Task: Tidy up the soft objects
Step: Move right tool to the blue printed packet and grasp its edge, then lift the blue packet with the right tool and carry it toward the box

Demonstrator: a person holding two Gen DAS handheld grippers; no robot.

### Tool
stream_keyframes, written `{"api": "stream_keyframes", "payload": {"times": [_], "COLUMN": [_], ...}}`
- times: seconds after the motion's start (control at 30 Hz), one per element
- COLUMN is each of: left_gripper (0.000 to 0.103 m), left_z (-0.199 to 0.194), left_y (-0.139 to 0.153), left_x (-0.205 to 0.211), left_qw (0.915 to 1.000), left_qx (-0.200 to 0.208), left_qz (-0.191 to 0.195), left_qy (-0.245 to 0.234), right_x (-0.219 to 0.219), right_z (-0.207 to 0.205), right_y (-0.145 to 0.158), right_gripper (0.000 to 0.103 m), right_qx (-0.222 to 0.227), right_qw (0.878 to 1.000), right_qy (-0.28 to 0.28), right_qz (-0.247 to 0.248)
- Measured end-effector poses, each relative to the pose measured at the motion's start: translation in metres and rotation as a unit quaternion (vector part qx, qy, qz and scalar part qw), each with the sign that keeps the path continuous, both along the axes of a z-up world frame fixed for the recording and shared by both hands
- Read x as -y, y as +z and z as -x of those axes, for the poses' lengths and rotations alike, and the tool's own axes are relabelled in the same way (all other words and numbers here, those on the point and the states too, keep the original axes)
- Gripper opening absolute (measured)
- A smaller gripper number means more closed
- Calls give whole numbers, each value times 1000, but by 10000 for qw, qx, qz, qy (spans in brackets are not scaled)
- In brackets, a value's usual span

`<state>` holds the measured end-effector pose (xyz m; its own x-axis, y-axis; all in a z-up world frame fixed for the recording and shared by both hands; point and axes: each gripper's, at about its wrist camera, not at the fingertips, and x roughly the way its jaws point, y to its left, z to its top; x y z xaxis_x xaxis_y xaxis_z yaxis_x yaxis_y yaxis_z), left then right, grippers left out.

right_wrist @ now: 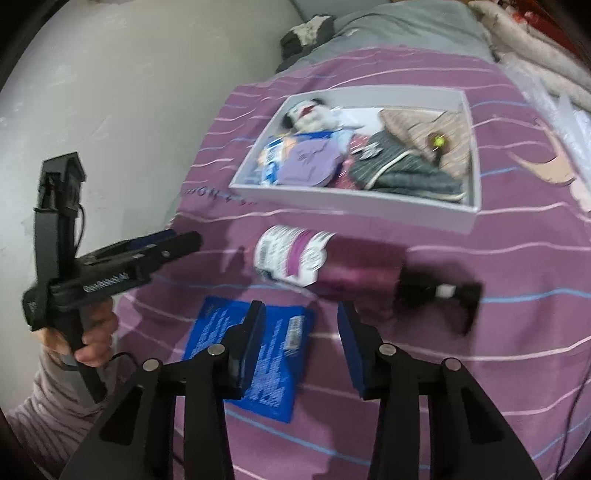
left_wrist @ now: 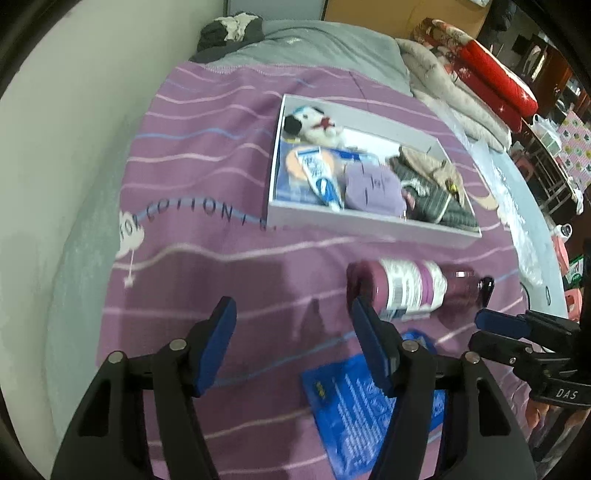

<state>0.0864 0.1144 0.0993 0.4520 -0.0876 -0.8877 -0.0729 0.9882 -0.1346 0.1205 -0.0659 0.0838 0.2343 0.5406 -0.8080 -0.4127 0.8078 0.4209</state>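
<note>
A white open box [left_wrist: 369, 221] lies on the purple striped bedspread. It holds a white plush toy [left_wrist: 317, 125], a blue-white tube [left_wrist: 321, 177], a purple cloth [left_wrist: 373, 188] and grey striped fabric [left_wrist: 436, 199]. In front of the box a purple bottle [left_wrist: 413, 286] lies on its side, and a blue flat packet [left_wrist: 354, 410] lies nearer. My left gripper [left_wrist: 295, 343] hovers open left of the packet, nothing between its fingers. My right gripper [right_wrist: 301, 347] is open above the packet [right_wrist: 280, 350], whose right edge shows beside its left finger. The bottle [right_wrist: 321, 262] lies just beyond it.
A white wall runs along the bed's left side. Dark clothing [left_wrist: 231, 31] lies at the far end of the bed, and folded beige and red bedding [left_wrist: 476, 81] at the far right. A hand [right_wrist: 92, 343] holds the left gripper [right_wrist: 177, 240].
</note>
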Motion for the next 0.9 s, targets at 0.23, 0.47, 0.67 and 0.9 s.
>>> {"api": "stream_keyframes", "payload": {"times": [0.23, 0.47, 0.67, 0.9], "left_gripper": [65, 63, 63, 62], "left_z": [20, 45, 52, 67], "left_y": [-13, -36, -42, -52], "left_x": [12, 20, 13, 1], "left_qw": [9997, 9977, 9981, 9959], "left_qx": [-188, -466, -347, -267], "left_qz": [-91, -371, -476, -854], "left_qy": [-152, -319, -154, 109], "right_x": [-18, -13, -4, -8], "right_z": [14, 16, 13, 11], "right_y": [-31, -50, -64, -69], "right_gripper": [36, 31, 31, 21], "right_qx": [-393, -783, -1210, -1556], "right_qw": [9986, 9964, 9908, 9821], "right_qy": [344, 272, 1, -11], "right_qz": [92, -162, -611, -1066]}}
